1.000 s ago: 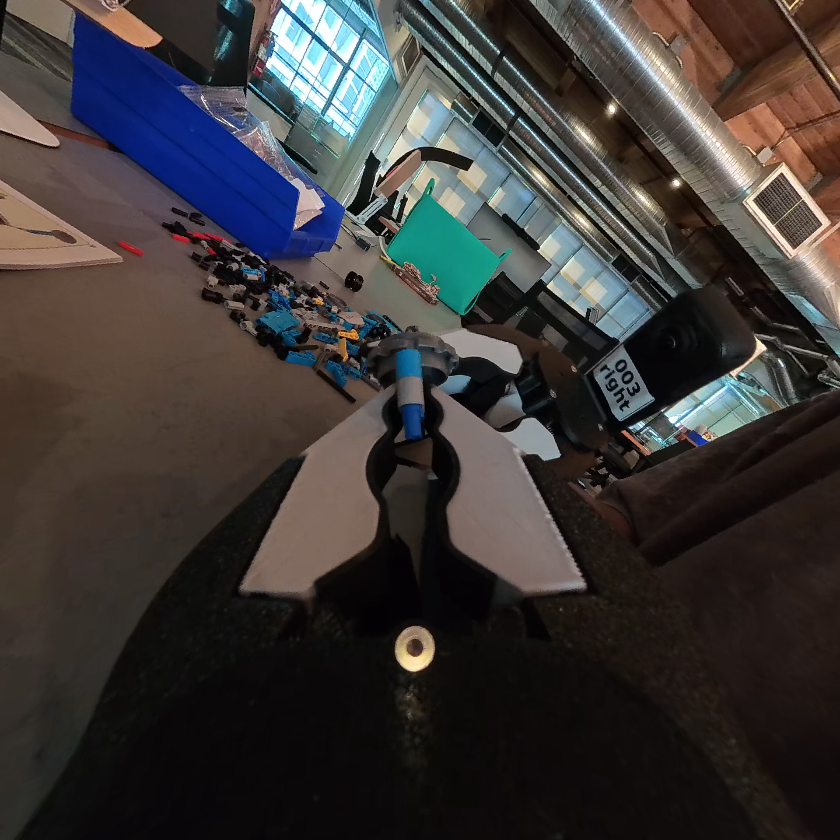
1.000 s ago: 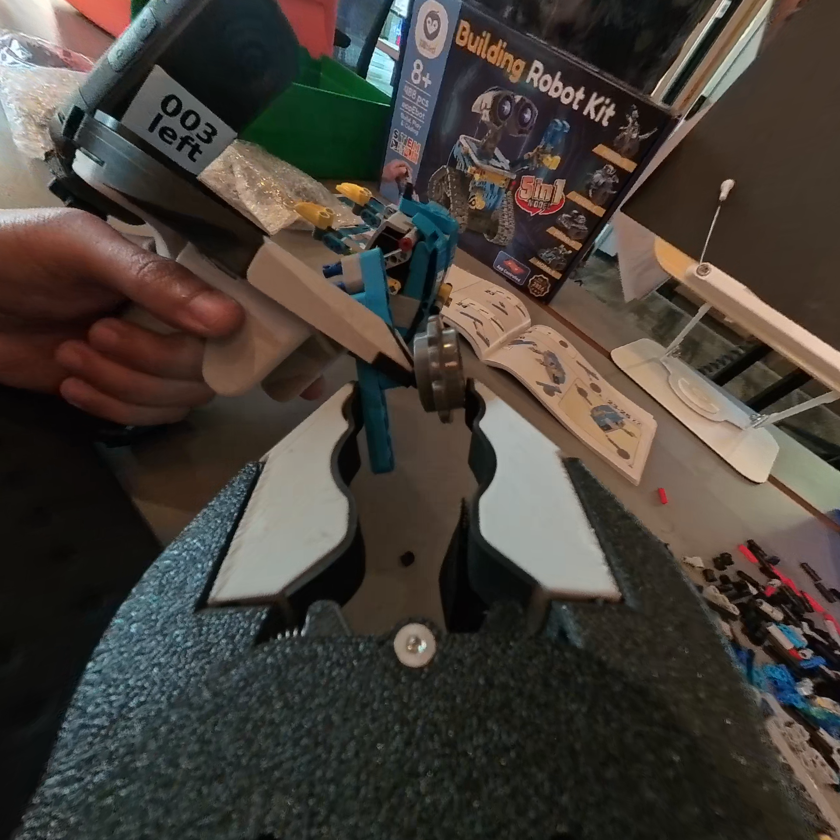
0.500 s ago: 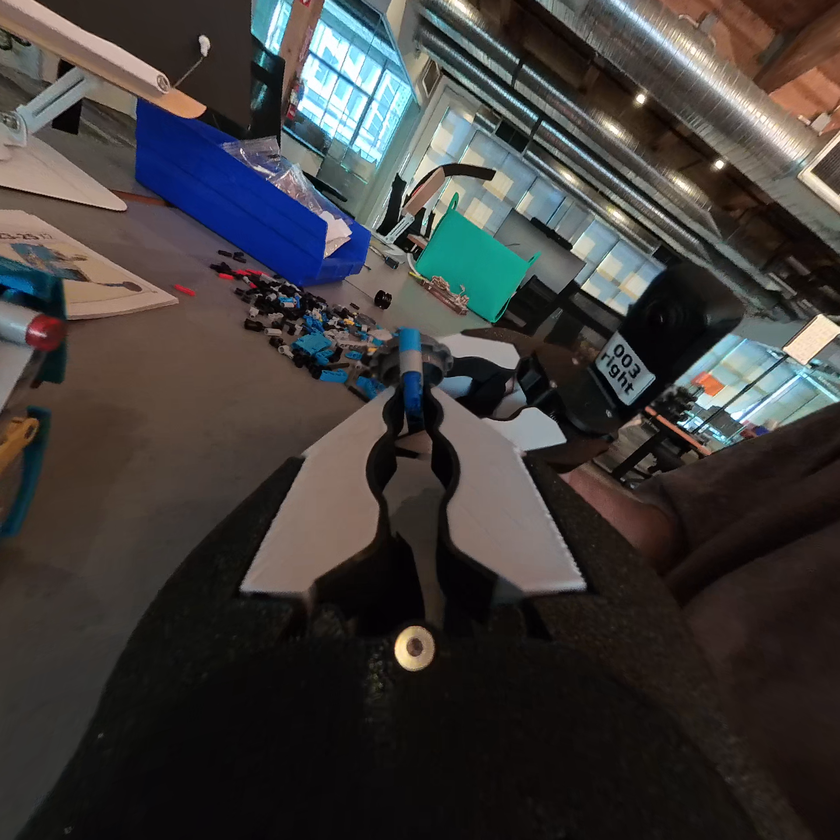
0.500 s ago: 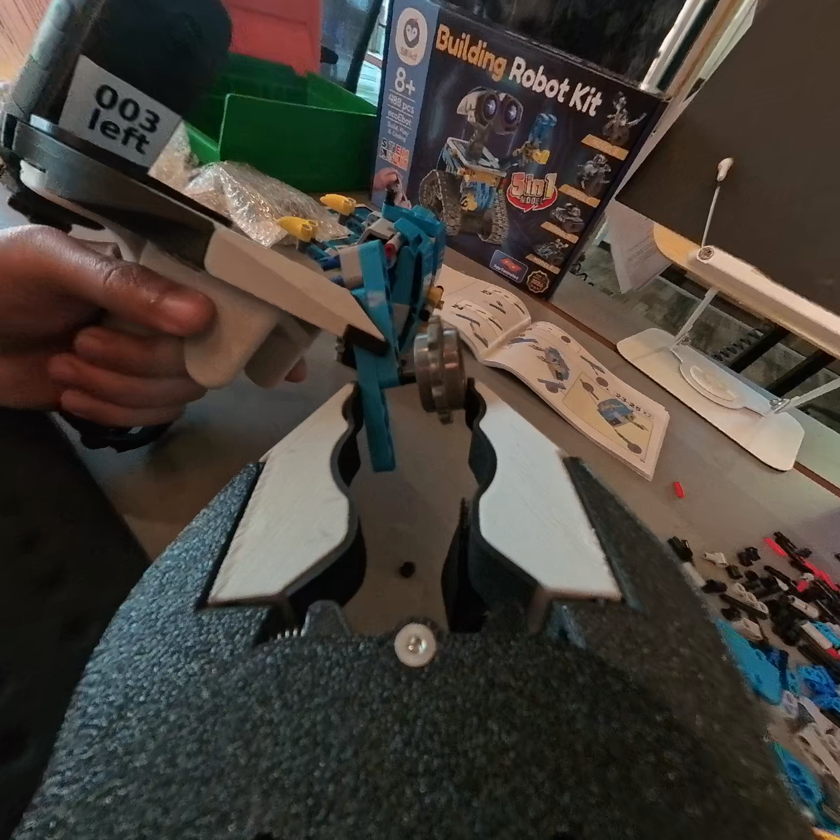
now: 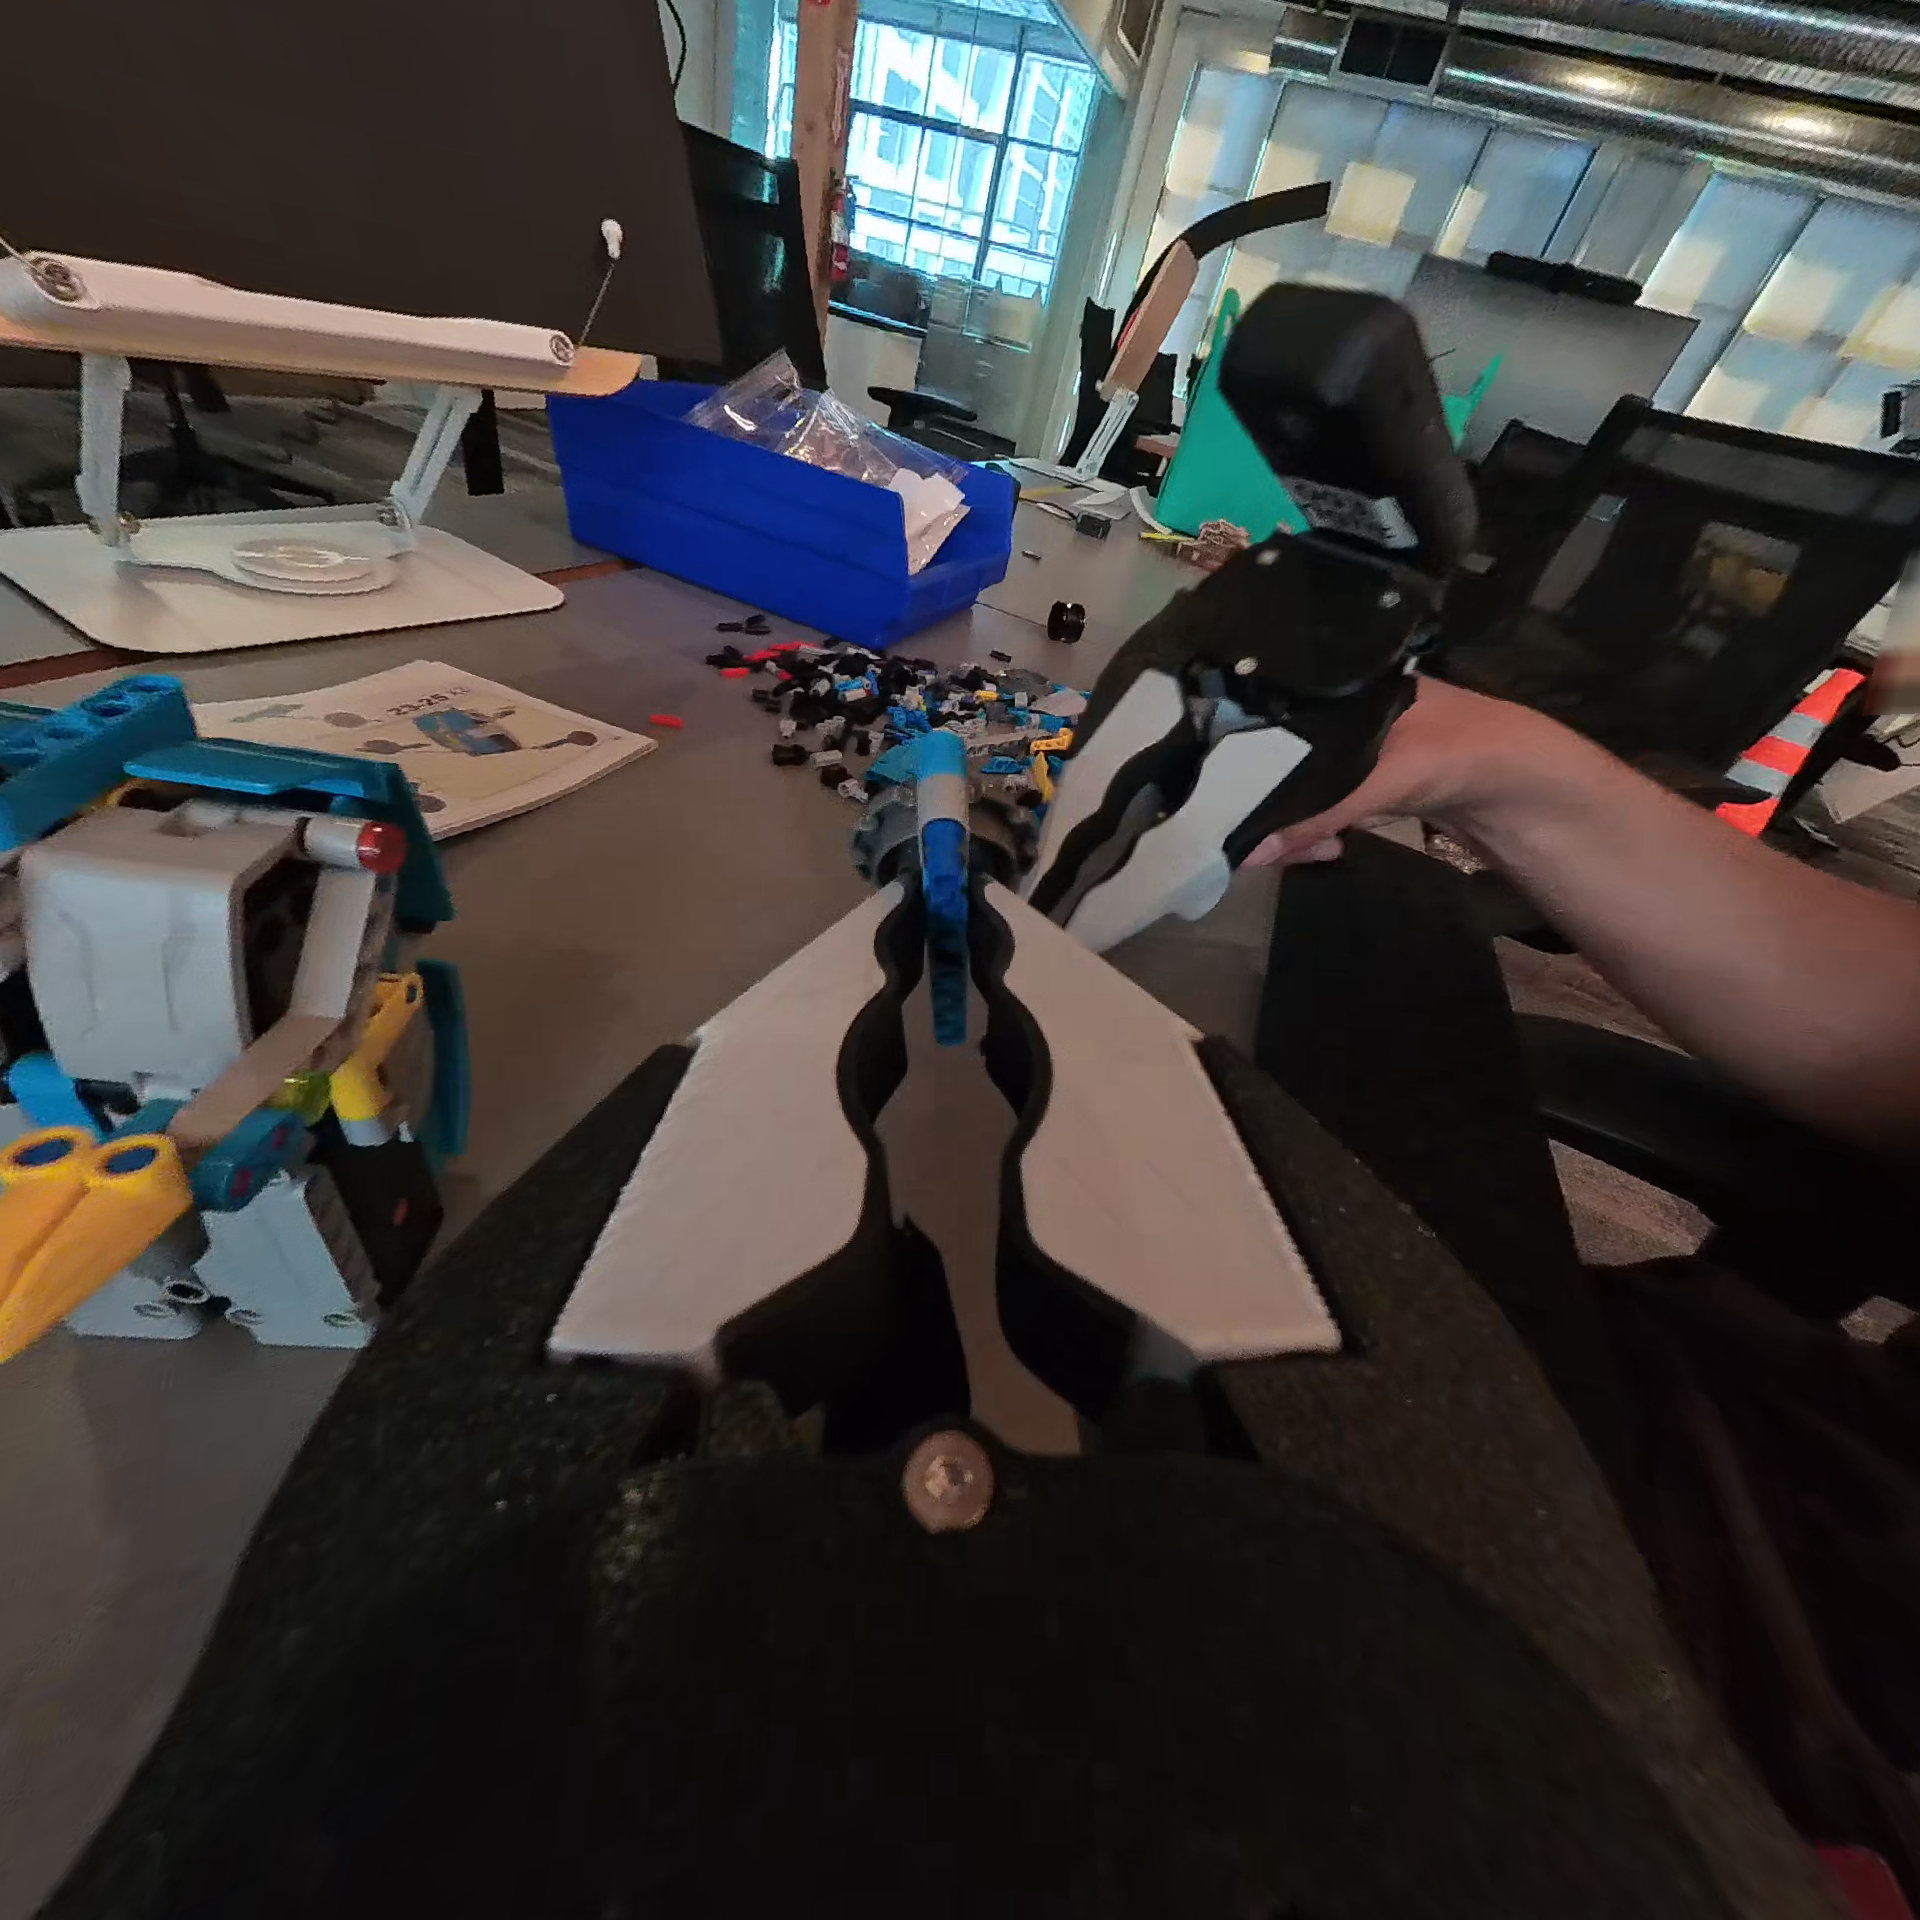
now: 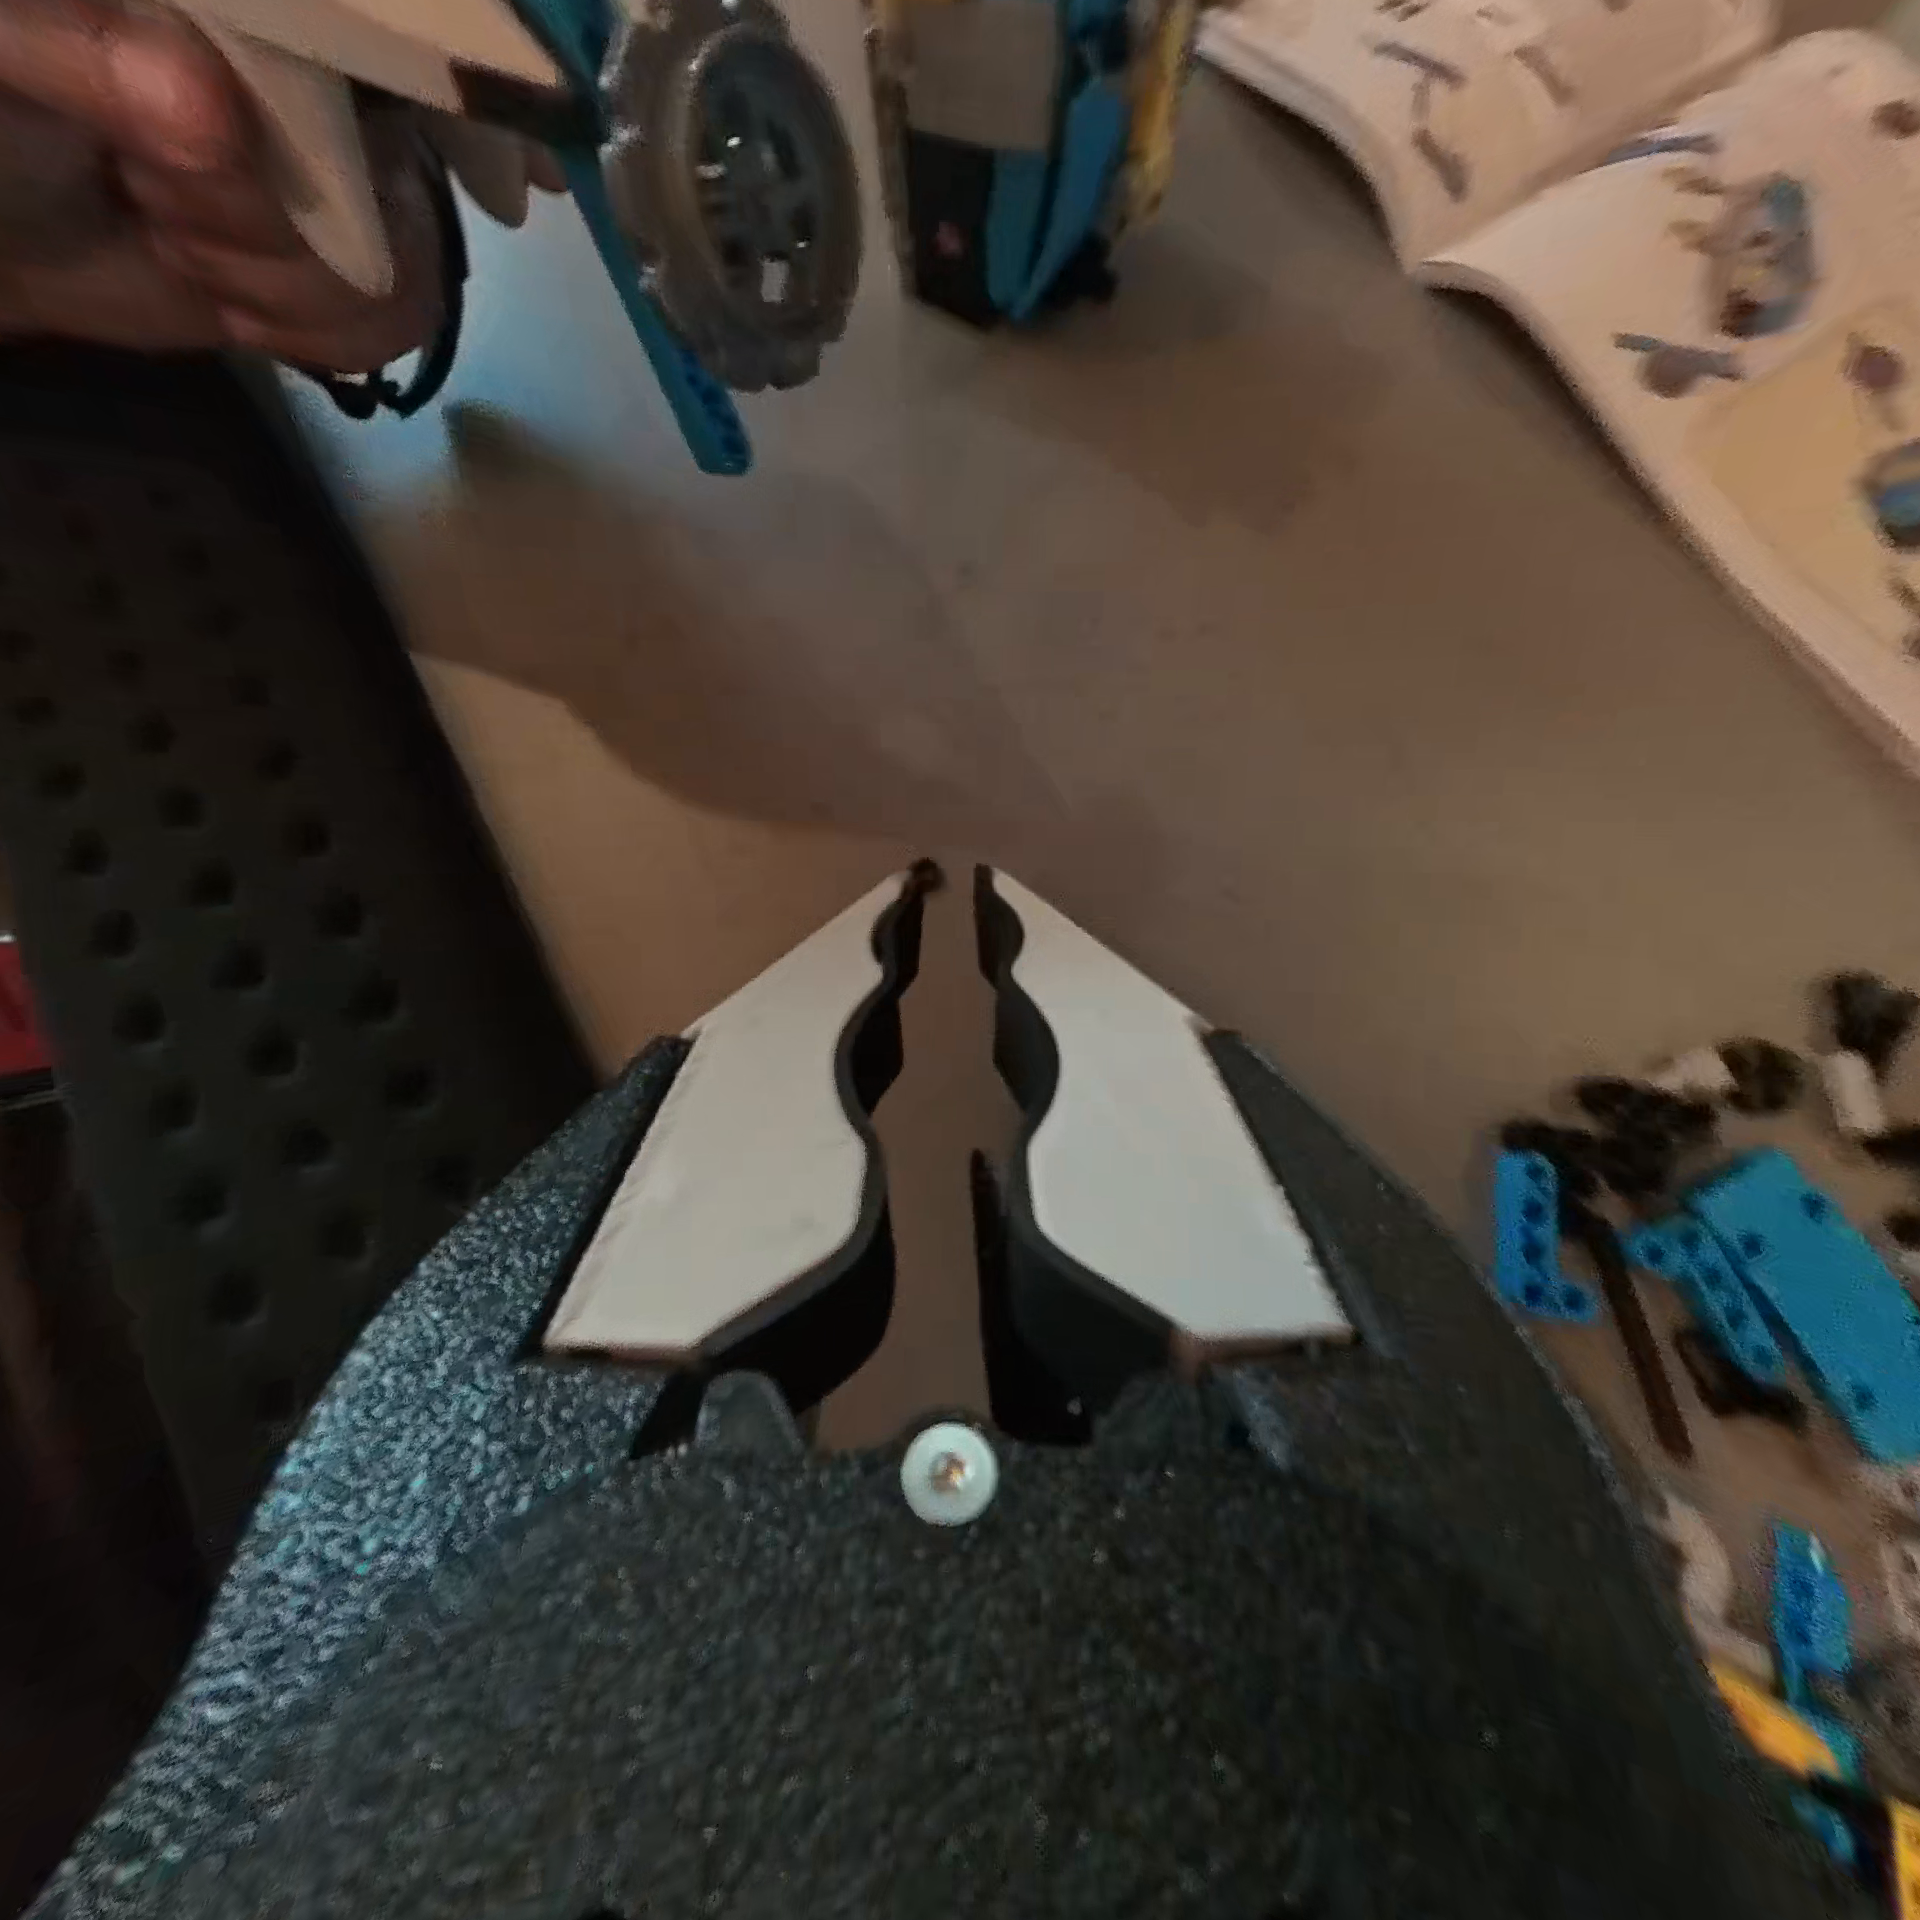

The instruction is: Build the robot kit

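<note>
Blue beam (image 5: 943, 914) clamped in left gripper (image 5: 943, 894) half-hides grey gear (image 5: 888, 831).

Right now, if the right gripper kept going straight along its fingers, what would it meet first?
Probably just the bare grey tabletop. The right gripper is nearly shut and empty, tilted down at the table. The blue beam with the grey gear hangs off to the upper left, outside that line; depth is unclear in the blur.
</note>
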Motion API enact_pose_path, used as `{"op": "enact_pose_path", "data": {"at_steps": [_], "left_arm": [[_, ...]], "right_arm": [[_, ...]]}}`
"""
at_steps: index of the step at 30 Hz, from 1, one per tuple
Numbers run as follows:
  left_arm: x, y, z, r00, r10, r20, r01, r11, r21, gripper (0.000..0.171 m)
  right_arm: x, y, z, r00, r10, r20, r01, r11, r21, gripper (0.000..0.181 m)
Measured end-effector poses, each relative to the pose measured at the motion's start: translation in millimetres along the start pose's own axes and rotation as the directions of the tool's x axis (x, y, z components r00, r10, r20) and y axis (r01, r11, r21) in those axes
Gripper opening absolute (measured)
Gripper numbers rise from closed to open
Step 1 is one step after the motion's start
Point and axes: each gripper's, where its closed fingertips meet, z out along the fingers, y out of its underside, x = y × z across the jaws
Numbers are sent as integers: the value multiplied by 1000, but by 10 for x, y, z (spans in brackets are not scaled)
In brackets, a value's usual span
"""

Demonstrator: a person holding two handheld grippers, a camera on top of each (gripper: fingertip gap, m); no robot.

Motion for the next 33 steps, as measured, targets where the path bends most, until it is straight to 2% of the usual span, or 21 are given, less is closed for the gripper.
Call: {"op": "enact_pose_path", "data": {"at_steps": [2,8,14,18,21,23,25,28,29,31,33], "left_arm": [[6,-20,-12,1000,-2,-11,2,1000,12,7],[12,-62,-71,998,-28,-50,30,999,39,7],[29,-82,-102,995,-61,-84,65,996,55,7],[78,-146,-132,989,-75,-128,87,991,97,7],[142,-252,-188,980,-81,-183,111,981,160,7],[194,-336,-236,971,-78,-225,126,970,207,7],[226,-398,-279,966,-66,-251,130,960,247,7],[280,-440,-309,956,-55,-289,137,954,268,7],[303,-443,-311,953,-46,-299,131,954,269,7],[350,-446,-307,947,-34,-318,124,955,267,7],[374,-434,-292,945,-27,-325,117,958,260,7]], "right_arm": [[-66,-10,132,998,-30,49,32,999,-39,12],[-18,126,271,995,-64,73,75,986,-148,16],[-66,185,353,993,-62,104,79,982,-170,20],[-21,174,384,994,-60,96,73,988,-136,7],[-11,161,393,993,-55,101,66,992,-108,6],[-37,64,368,992,-39,124,43,999,-33,6],[-131,-269,184,981,-11,195,-18,989,146,6],[-370,-995,-407,938,-59,341,-124,864,489,6],[-434,-1111,-499,931,-92,354,-114,847,519,6],[-490,-1194,-483,933,-176,313,-4,867,499,6],[-575,-1266,-498,901,-218,376,8,873,488,6]]}}
